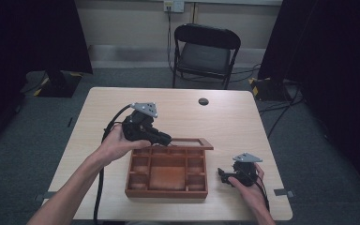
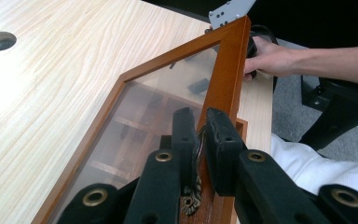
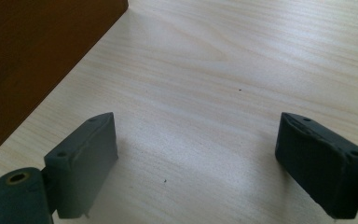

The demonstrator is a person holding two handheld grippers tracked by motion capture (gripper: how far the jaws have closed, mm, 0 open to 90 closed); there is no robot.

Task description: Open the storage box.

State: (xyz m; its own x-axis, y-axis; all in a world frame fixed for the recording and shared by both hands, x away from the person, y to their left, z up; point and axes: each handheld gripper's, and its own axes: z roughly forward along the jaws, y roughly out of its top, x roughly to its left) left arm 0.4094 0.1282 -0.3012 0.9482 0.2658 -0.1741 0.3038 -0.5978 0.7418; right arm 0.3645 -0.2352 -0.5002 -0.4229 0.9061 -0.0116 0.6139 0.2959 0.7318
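One desk [image 1: 98,112] carries a wooden compartment box [image 1: 167,172], set near the person's edge, probably for easy reach by both hands. Its glass-paned lid [image 2: 135,112] is swung up off the box, tilted on its far-edge hinge. Left gripper [image 2: 198,140] jaws are clenched on the lid's front frame by the brass clasp [image 2: 192,198], seemingly to hold it up. Right gripper [image 3: 196,163] rests just beside the box's right wall, jaws spread wide, gripping nothing.

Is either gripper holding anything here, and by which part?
The left gripper is shut on the box's glass lid, clamping its brass latch on the frame edge. The right gripper is open, holding nothing.
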